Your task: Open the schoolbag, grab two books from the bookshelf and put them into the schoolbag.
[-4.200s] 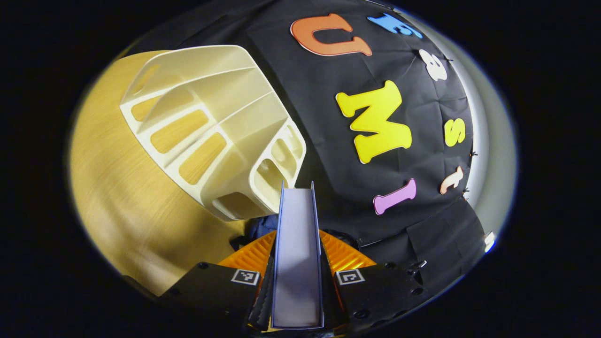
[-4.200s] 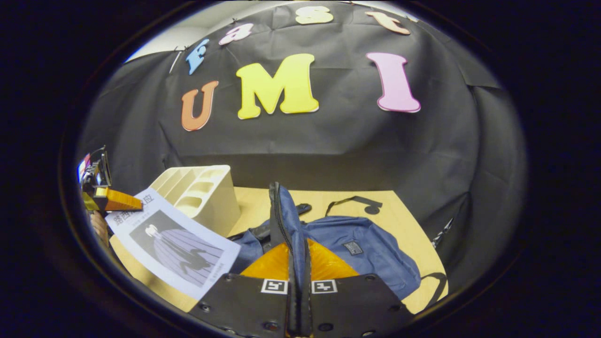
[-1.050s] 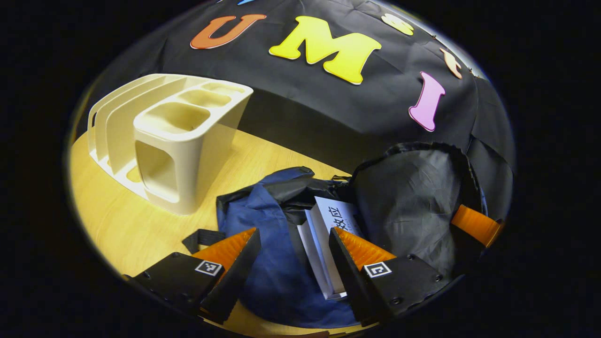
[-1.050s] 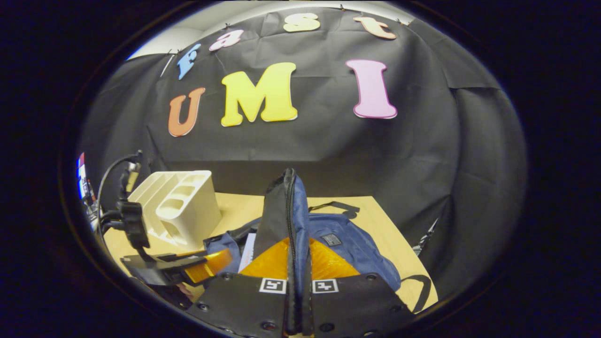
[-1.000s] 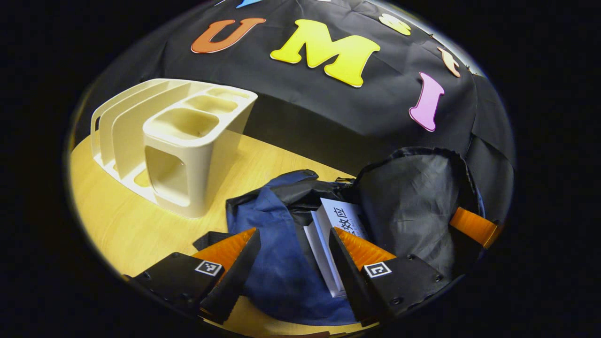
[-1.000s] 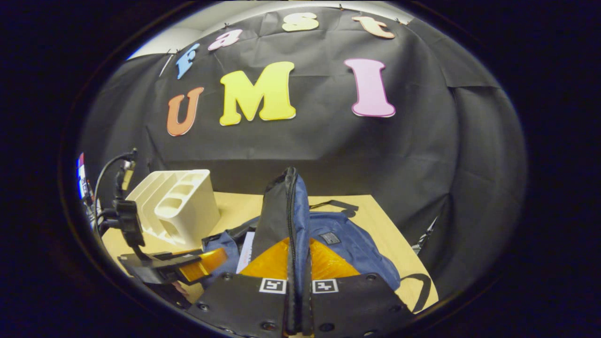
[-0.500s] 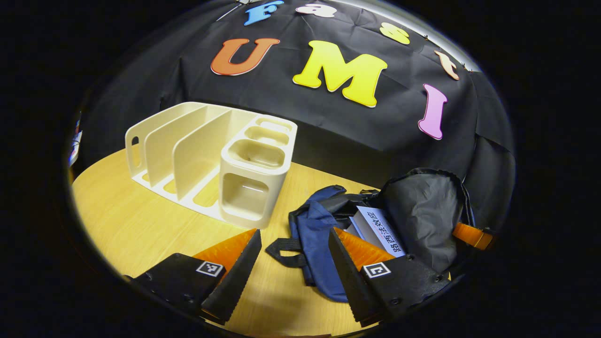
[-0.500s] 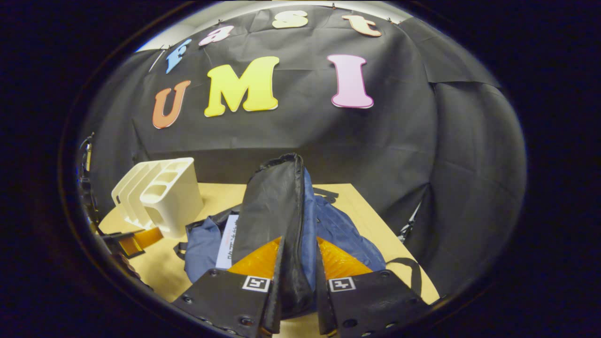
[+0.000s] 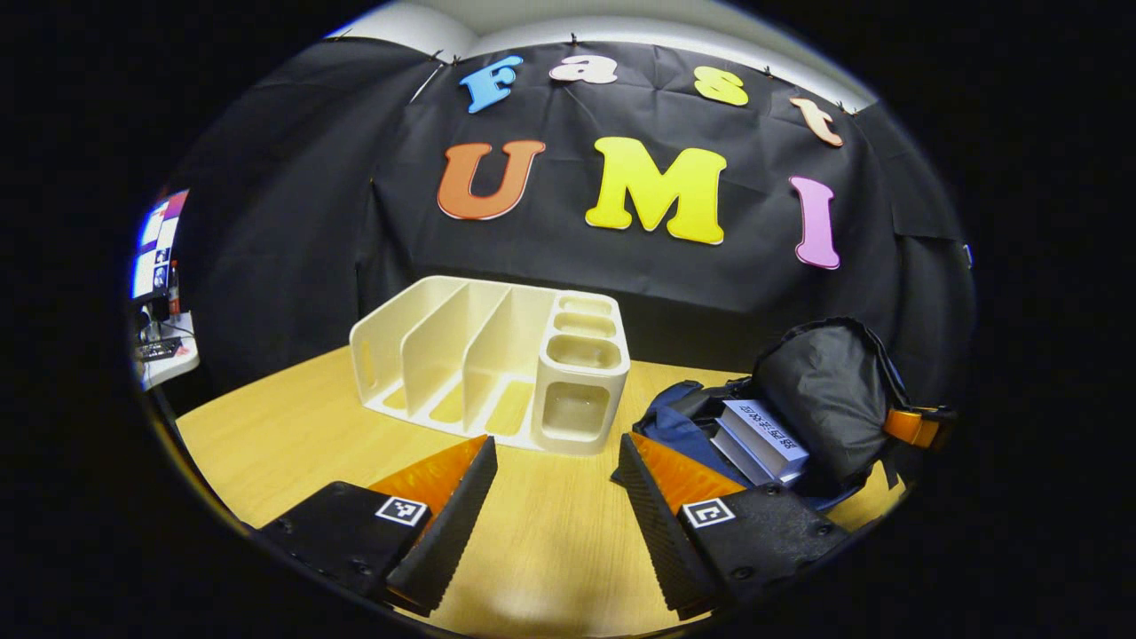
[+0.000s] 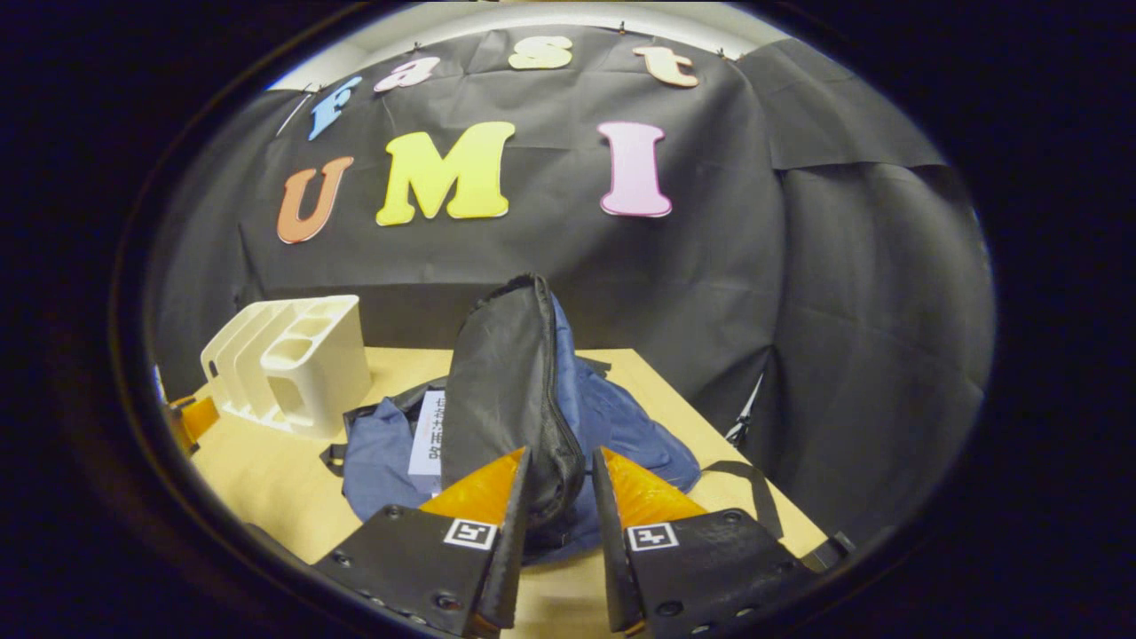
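The blue schoolbag (image 10: 630, 417) lies open on the wooden table (image 10: 257, 479), its dark-lined flap (image 10: 501, 373) standing upright. Two books (image 9: 759, 435) rest inside the opening, and the white edge of a book (image 10: 428, 435) shows beside the flap. The cream bookshelf (image 9: 497, 355) stands with its slots bare. My left gripper (image 9: 557, 441) is open above the table, in front of the shelf and left of the bag, holding nothing. My right gripper (image 10: 561, 454) is open, its fingers parted on either side of the flap's lower edge. A tip of the right gripper (image 9: 914, 426) shows behind the flap.
The bookshelf (image 10: 293, 359) stands left of the bag. A black strap (image 10: 754, 497) trails from the bag toward the table's right edge. A desk with a lit screen (image 9: 155, 244) sits beyond the table's left side. The left gripper's tip (image 10: 197, 417) shows at the far left.
My left gripper let go of the book in the bag and drew back and up, away to the left. My right gripper's fingers, once shut on the flap, have parted.
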The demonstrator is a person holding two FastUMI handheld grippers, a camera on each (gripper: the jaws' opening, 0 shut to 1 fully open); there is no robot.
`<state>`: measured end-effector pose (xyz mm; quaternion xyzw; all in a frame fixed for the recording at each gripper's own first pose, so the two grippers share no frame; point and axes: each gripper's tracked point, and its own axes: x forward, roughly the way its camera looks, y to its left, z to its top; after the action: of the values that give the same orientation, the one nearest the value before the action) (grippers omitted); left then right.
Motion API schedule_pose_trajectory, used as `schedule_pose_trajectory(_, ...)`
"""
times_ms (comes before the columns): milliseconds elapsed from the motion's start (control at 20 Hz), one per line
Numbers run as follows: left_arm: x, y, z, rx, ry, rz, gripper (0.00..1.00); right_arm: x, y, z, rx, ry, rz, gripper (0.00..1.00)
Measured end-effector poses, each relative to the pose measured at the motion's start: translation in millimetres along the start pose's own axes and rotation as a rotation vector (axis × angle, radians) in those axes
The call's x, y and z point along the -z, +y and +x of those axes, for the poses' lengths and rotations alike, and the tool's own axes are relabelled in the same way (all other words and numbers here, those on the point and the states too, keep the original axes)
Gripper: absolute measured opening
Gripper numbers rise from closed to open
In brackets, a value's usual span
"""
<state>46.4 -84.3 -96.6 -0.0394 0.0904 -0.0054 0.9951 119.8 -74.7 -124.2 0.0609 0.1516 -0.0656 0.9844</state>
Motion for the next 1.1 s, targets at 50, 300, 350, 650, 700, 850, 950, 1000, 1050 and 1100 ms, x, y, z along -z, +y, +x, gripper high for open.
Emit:
schedule_pose_trajectory(50, -2, 4, -8, -0.001, -0.005, 0.011, 0.89, -2, 2, -8, -0.003, -0.014, 0.014, 0.46)
schedule_pose_trajectory(300, -20, 6, -36, 0.005, -0.022, 0.05, 0.87, -23, 16, -35, -0.052, -0.102, 0.05, 0.41)
schedule_pose_trajectory(350, -26, 3, -43, 0.013, -0.03, 0.057, 0.87, -24, 20, -39, -0.067, -0.111, 0.061, 0.41)
schedule_pose_trajectory(650, -47, -11, -72, 0.059, -0.084, 0.099, 0.87, -29, 11, -77, -0.065, -0.159, 0.055, 0.48)
schedule_pose_trajectory(700, -51, -15, -76, 0.075, -0.088, 0.081, 0.87, -33, 10, -86, -0.061, -0.179, 0.045, 0.48)
schedule_pose_trajectory(850, -58, -28, -91, 0.134, -0.111, 0.077, 0.89, -40, 8, -107, -0.08, -0.223, 0.022, 0.64)
schedule_pose_trajectory(950, -61, -20, -94, 0.121, -0.121, 0.085, 0.91, -39, 6, -111, -0.084, -0.217, 0.045, 0.75)
schedule_pose_trajectory(1000, -62, -13, -95, 0.106, -0.123, 0.076, 0.91, -39, 5, -111, -0.086, -0.211, 0.054, 0.77)
schedule_pose_trajectory(1050, -62, -9, -93, 0.099, -0.125, 0.065, 0.91, -37, 4, -112, -0.089, -0.203, 0.058, 0.83)
schedule_pose_trajectory(1100, -62, -6, -89, 0.104, -0.126, 0.064, 0.91, -36, 5, -111, -0.092, -0.195, 0.058, 0.86)
